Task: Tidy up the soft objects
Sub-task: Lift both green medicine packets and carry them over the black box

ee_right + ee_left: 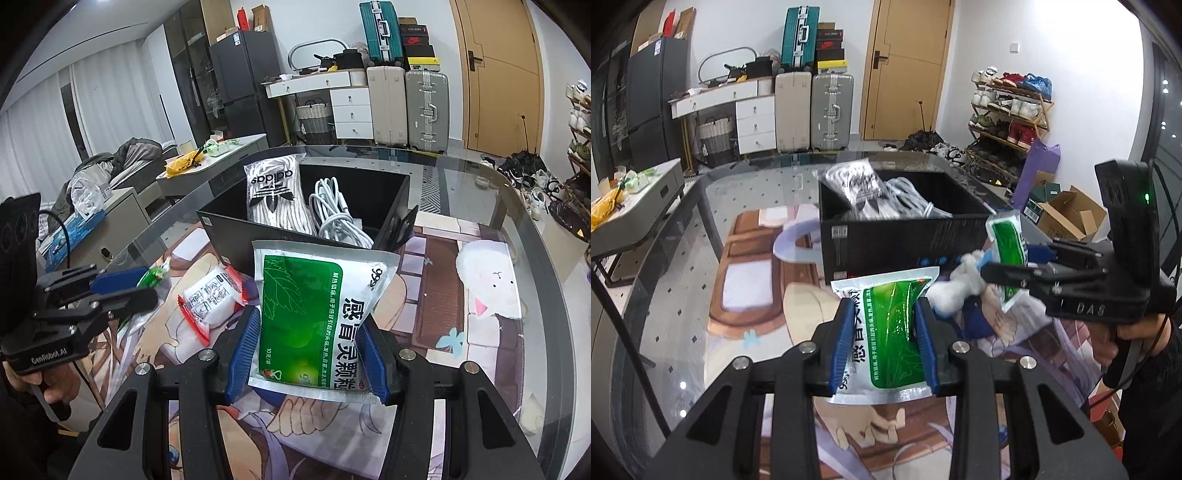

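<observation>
My left gripper [883, 306] is shut on a green-and-white medicine pouch [882, 288], held upright above the printed mat. To its right, my right gripper [1008, 264] is shut on a second, matching pouch [1006, 236] near the front right corner of the black box [886, 243]. In the right wrist view that second pouch [314, 288] sits between the blue pads of the right gripper [309, 317], in front of the black box [229, 236]. The left gripper [151, 284] shows at the left with its pouch [157, 275] seen edge-on.
The box holds striped white socks [273, 192] and a coiled white cable [332, 210]. A white packet with red edges [210, 299] lies on the mat left of the box. The glass table edge [517, 229] curves round at the right. A hand [51, 391] grips the left handle.
</observation>
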### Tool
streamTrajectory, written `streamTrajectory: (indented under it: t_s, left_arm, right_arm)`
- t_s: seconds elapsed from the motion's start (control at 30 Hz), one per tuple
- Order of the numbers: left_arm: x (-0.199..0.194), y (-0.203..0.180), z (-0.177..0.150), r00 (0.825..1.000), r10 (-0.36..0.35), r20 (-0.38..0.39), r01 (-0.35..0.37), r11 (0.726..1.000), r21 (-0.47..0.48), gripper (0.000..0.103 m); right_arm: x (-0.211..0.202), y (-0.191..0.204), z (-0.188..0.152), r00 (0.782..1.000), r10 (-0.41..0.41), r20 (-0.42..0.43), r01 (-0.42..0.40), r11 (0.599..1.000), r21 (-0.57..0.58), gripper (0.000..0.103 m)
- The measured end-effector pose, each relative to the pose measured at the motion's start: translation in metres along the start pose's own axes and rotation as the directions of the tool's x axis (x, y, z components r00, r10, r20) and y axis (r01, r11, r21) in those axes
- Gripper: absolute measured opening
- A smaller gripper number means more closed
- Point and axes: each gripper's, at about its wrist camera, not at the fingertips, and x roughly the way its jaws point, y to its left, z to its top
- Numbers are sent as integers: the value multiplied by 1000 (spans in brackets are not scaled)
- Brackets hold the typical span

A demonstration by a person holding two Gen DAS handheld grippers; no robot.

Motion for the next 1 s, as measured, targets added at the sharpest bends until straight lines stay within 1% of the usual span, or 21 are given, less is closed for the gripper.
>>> streamTrajectory:
  t_s: [0.17, 0.33, 0.53, 0.73, 0.87, 1.0]
  left_arm:
    - [-2, 2, 17, 999, -1, 39, 2, 1000, -7, 32]
    - [-2, 11, 34, 996, 7, 88, -1, 998, -63, 32]
    - [2, 18, 47, 994, 13, 111, -3, 996, -87, 32]
    - [10, 19, 60, 991, 28, 129, -15, 995, -96, 32]
    - [17, 17, 68, 989, 48, 137, -36, 996, -85, 32]
    - [26, 17, 74, 990, 51, 135, -40, 996, -79, 32]
  right_arm:
    - [-7, 5, 8, 1000, -5, 29, 5, 1000, -12, 53]
    - [-11, 4, 21, 998, -37, 50, 37, 999, -5, 53]
    - [-11, 2, 41, 995, -61, 78, 61, 998, 2, 53]
    - [-5, 2, 55, 994, -67, 90, 67, 998, -2, 53]
    - [0, 1, 65, 993, -71, 96, 72, 997, -4, 53]
    - [5, -2, 72, 993, -74, 94, 74, 997, -5, 53]
